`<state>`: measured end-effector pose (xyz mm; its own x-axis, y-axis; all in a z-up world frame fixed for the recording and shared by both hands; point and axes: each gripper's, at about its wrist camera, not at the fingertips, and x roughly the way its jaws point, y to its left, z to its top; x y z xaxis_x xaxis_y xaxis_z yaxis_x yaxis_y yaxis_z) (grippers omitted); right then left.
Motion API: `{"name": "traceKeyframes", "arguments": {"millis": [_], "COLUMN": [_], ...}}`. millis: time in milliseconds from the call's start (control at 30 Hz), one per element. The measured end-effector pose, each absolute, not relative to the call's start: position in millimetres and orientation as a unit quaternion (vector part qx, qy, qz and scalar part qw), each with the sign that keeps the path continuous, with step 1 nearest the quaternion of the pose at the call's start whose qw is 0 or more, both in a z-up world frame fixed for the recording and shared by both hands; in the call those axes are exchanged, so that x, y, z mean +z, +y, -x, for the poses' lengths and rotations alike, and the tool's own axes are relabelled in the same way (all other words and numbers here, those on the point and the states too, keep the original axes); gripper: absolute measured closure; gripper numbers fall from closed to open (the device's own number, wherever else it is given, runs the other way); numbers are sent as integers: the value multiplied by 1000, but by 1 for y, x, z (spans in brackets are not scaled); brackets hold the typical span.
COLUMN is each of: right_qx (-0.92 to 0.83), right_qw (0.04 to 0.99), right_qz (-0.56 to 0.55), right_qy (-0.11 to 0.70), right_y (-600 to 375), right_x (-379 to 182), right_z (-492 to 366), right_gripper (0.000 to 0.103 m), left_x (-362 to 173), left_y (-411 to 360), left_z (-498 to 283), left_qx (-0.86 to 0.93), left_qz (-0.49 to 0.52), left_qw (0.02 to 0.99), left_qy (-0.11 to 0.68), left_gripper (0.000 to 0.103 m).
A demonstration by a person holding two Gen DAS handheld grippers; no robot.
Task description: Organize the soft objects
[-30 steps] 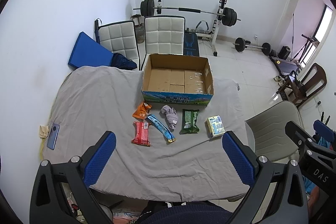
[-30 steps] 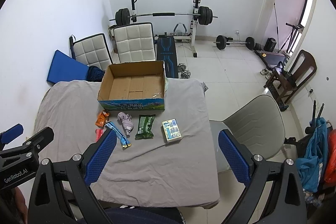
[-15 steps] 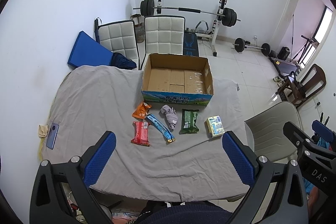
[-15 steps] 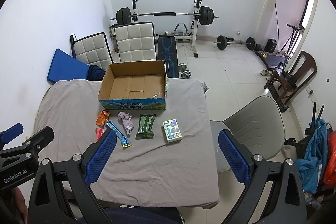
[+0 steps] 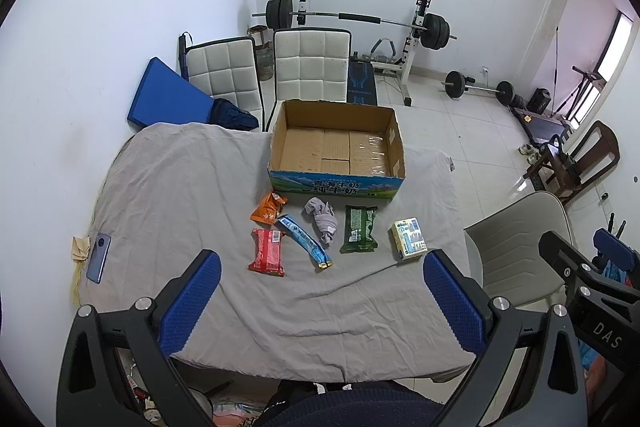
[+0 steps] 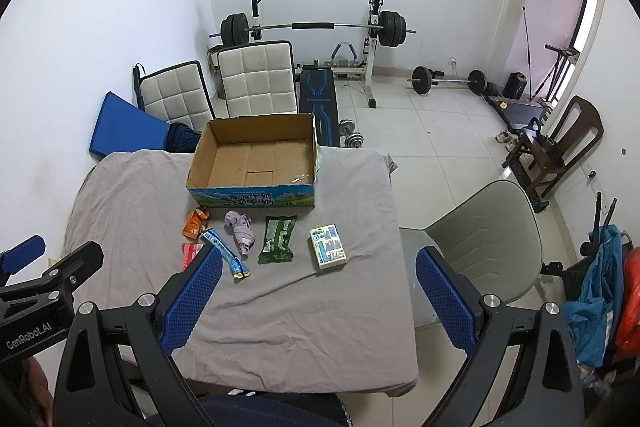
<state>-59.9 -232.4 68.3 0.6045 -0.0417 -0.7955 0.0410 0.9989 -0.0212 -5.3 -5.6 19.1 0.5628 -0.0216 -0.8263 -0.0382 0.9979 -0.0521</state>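
Observation:
An empty open cardboard box (image 5: 336, 151) (image 6: 256, 163) stands at the table's far side. In front of it lie an orange packet (image 5: 267, 207), a red packet (image 5: 267, 253), a blue bar packet (image 5: 306, 241), a grey rolled cloth (image 5: 322, 221) (image 6: 240, 233), a green packet (image 5: 359, 229) (image 6: 277, 239) and a small yellow-blue box (image 5: 409, 244) (image 6: 328, 247). My left gripper (image 5: 320, 297) is open and empty, held high over the table's near side. My right gripper (image 6: 316, 297) is open and empty, to its right.
The table has a grey cloth (image 5: 168, 195). A phone (image 5: 98, 257) lies at its left edge. A beige chair (image 6: 480, 239) stands to the right. Two white padded chairs (image 5: 308, 67), a blue mat (image 5: 168, 99) and a barbell rack (image 5: 360, 23) are behind.
Both grippers drifted very slightly; the view is almost the same. Nothing on the table moved.

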Motion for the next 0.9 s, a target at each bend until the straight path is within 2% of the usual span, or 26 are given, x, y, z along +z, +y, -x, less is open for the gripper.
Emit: {"name": "traceKeyframes", "arguments": {"millis": [433, 667, 900], "right_qx": [-21, -36, -44], "right_qw": [886, 851, 798], "right_qz": [-19, -41, -41], "right_qy": [462, 522, 599], "right_y": [-238, -264, -283], "right_x": [49, -22, -142], "right_z": [47, -25, -111], "right_gripper": [4, 4, 4], "left_x": [0, -76, -188], "left_y": [9, 39, 69], "left_z": [-13, -82, -139], "left_qx": [20, 68, 83], "left_qz": [50, 44, 83], "left_qw": [878, 841, 777], "left_qy": [475, 535, 619], "left_gripper": [0, 0, 0]}}
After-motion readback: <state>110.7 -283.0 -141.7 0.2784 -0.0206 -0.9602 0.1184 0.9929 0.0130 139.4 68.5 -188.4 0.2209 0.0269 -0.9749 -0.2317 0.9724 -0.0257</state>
